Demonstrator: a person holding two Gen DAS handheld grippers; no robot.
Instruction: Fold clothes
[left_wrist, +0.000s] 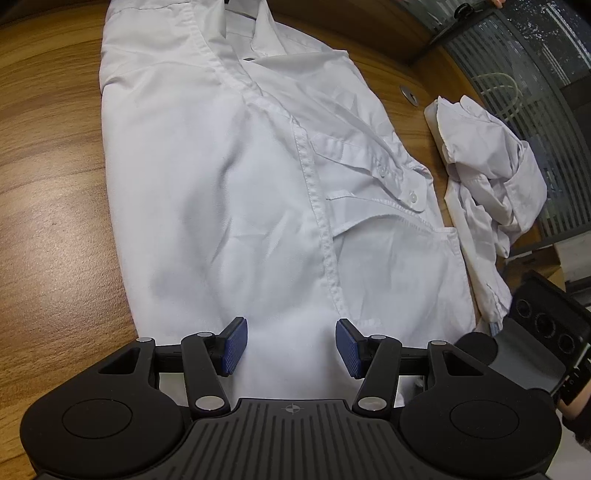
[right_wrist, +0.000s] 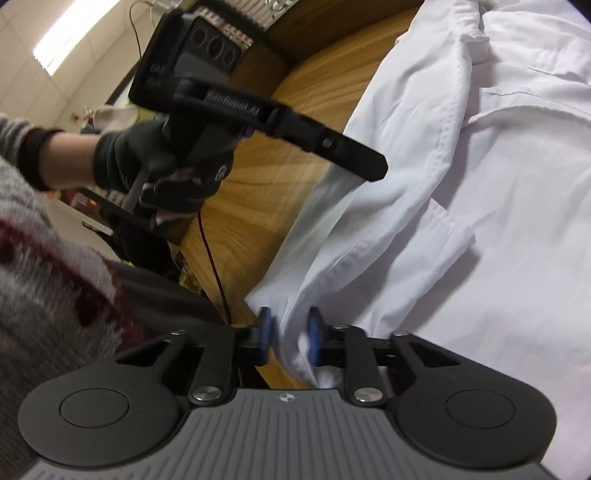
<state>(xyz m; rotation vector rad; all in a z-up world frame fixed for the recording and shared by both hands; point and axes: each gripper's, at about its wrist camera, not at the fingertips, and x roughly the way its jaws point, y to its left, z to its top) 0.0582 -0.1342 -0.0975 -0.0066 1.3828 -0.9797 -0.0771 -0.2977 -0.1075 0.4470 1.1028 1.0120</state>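
Left gripper (left_wrist: 291, 345): blue pads spread wide, nothing between them. It hangs over the near hem of the white shirt (left_wrist: 236, 192), which runs straight ahead of it, long axis pointing away toward the collar (left_wrist: 264, 40) at the far end. The shirt lies flat on the wooden counter (left_wrist: 48, 177), with the button placket running ahead and slightly right of the gripper's centre line. A sleeve cuff (left_wrist: 410, 192) lies folded onto the body ahead and to the right. A second, bunched white garment (left_wrist: 487, 173) sits further right, just beside the shirt's edge.

Right gripper (right_wrist: 290, 334): pads drawn close, pinching a fold of white shirt (right_wrist: 461, 221) fabric at the hem corner. The pinched cloth rises ahead of it in a slack ridge near the counter edge (right_wrist: 258, 184). The remaining shirt spreads ahead and to its right. The left gripper's body and the gloved hand (right_wrist: 162, 166) holding it appear ahead and to the left in this view, raised above the cloth.

Judgement: the right gripper already has its corner. The left is nearer the opposite hem corner, which appears to lie below and just left of its open pads. The next move likely requires it to descend and close there, so both corners can travel along the shirt's long axis toward the collar.

Risk: the loose cuff may shift once the hem lifts.
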